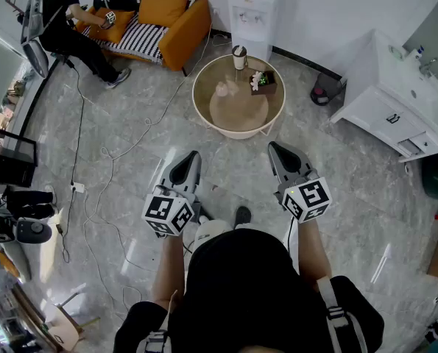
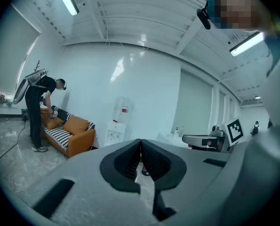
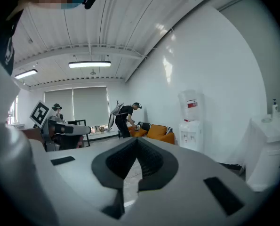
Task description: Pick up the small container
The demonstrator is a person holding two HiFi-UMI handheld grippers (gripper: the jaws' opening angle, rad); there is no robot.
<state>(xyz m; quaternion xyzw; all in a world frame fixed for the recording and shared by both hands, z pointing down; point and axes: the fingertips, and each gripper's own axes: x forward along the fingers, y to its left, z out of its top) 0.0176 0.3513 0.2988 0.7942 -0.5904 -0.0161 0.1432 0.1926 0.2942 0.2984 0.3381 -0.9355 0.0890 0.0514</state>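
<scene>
Glass-topped round table stands ahead of both grippers and well apart from them. The small container, a dark squat box with no evident long axis holding something green and white, sits on the table's right part near a tall cup, almost straight ahead of the right gripper, judged the nearer one. Left gripper and right gripper both have their jaws fully together with nothing between them, so opening must precede any grasp.
</scene>
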